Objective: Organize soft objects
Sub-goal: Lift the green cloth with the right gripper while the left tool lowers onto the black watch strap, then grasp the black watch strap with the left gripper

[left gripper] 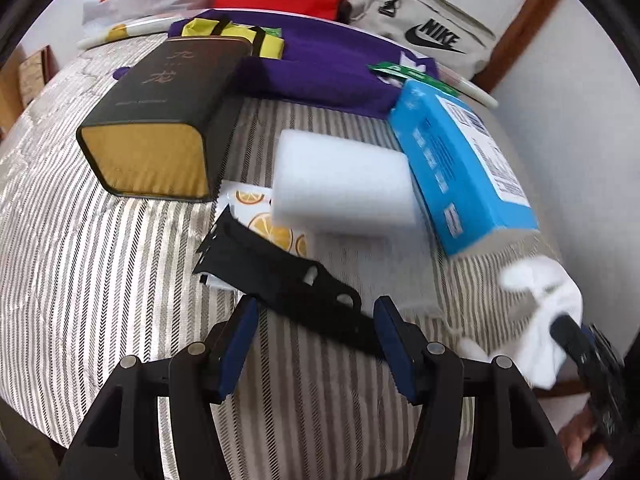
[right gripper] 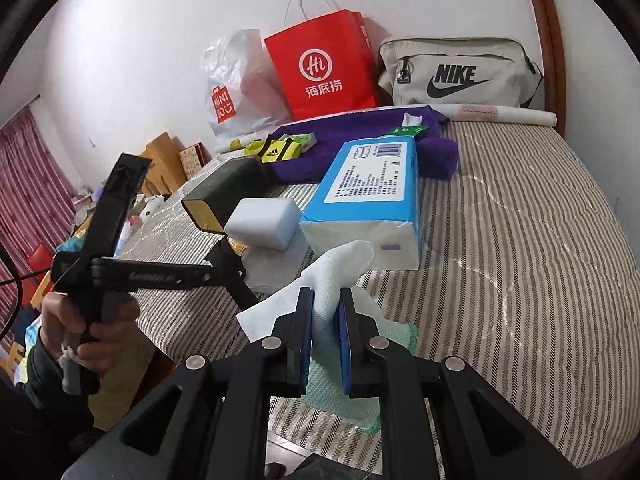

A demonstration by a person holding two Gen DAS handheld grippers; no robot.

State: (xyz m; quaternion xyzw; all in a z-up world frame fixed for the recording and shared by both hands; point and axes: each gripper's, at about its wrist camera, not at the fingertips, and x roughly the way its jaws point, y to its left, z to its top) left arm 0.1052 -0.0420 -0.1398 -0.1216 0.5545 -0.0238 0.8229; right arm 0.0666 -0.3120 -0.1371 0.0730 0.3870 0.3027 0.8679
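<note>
A white cloth (right gripper: 332, 280) is pinched between the nearly closed right gripper (right gripper: 326, 320), just in front of the blue tissue pack (right gripper: 368, 196). The left gripper (left gripper: 316, 344) is held half open, empty, over a black strap (left gripper: 280, 276) beside that pack.

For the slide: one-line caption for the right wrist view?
Right gripper pinches a white cloth over a striped bed, blue tissue pack beyond.

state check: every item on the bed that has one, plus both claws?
Left claw: open, over the black flat strap, not gripping.
Right claw: shut on the white cloth.
Dark rectangular tin: on its side, gold end toward the camera.
White foam block: lying flat beside the tin.
Blue tissue pack: lying flat, sealed.
Red paper bag: upright against the wall.
Grey Nike bag: zipped, upright.
</note>
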